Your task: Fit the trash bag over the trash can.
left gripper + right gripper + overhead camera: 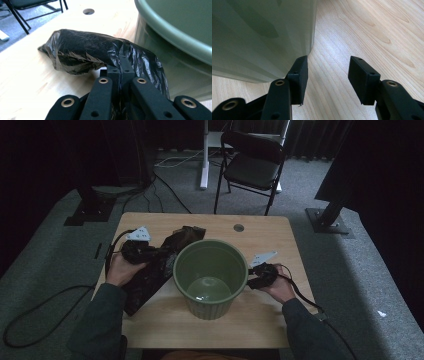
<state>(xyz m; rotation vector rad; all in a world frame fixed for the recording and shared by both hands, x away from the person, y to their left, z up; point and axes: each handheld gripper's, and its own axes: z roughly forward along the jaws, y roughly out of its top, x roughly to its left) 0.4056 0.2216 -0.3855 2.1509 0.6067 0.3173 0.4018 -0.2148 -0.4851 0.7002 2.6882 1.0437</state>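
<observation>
My left tool has its jaws pinched together on a fold of the black bin bag, which lies crumpled on the counter just left of the green bin, touching its wall, with its far end reaching toward the counter's back edge. My right tool has its jaws apart with nothing between them, and sits at the bin's right side with one jaw just beside or touching the wall. Risks as I judge them: I've only got a thin pinch of film, so if I lift fast the plastic could slip out or tear at the clamp. The bag is bunched, and I can't tell where its mouth is, so I may be holding a closed fold and never get it open over the rim. The bin stands free and looks light, so dragging the bag across could tip or slide it, since the right tool isn't gripping it. The open jaw by the wall could also nudge the bin off line. The trailing cables could snag the counter edge. Count: one bin bag, one bin, two tools, one counter, one folding chair behind, one round hole in the counter top.
</observation>
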